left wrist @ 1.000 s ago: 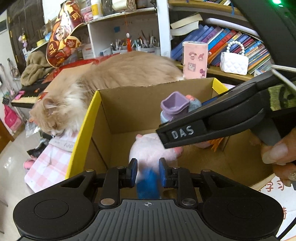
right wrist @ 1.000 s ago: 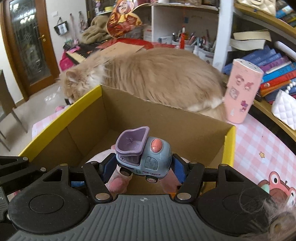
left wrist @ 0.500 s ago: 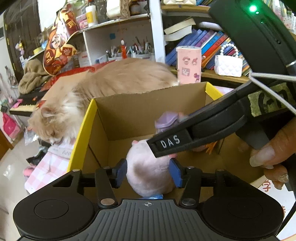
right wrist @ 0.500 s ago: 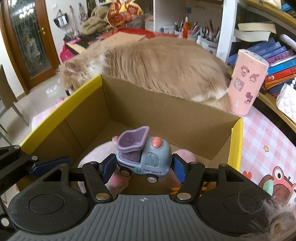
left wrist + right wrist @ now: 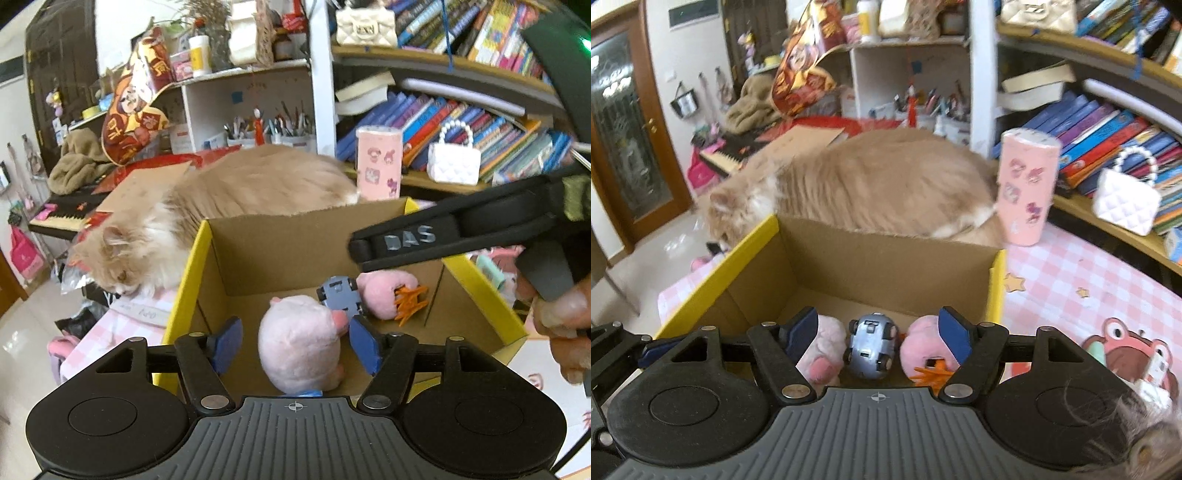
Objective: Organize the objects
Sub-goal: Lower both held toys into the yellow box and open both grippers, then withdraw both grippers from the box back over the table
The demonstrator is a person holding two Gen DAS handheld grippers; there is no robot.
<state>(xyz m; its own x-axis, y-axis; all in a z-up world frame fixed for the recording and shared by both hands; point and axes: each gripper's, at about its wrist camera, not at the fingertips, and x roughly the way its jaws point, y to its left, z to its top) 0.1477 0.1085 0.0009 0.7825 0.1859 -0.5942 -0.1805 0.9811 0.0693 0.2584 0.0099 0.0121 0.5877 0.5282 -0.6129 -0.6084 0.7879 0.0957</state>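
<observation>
A cardboard box [image 5: 280,251] with yellow flaps stands on the table; it also shows in the right wrist view [image 5: 886,266]. Inside lie a pale pink plush [image 5: 299,343], a darker pink plush with orange feet [image 5: 384,291] and a blue-grey toy truck [image 5: 341,291] lying wheels up. My left gripper [image 5: 295,341] is open above the pale plush. My right gripper [image 5: 877,330] is open and empty above the box; the upturned truck [image 5: 871,347] lies below it between the two plushes [image 5: 823,350] [image 5: 923,350].
A long-haired ginger cat [image 5: 221,206] lies right behind the box, also in the right wrist view [image 5: 871,184]. A pink tumbler [image 5: 1027,188] stands beside it. Bookshelves with a white handbag [image 5: 452,166] are behind. The tablecloth [image 5: 1071,280] is pink checked.
My left gripper opened and let go of the pale plush with the blue item. My right gripper opened and the toy truck dropped into the box, landing wheels up. Both grippers rose.
</observation>
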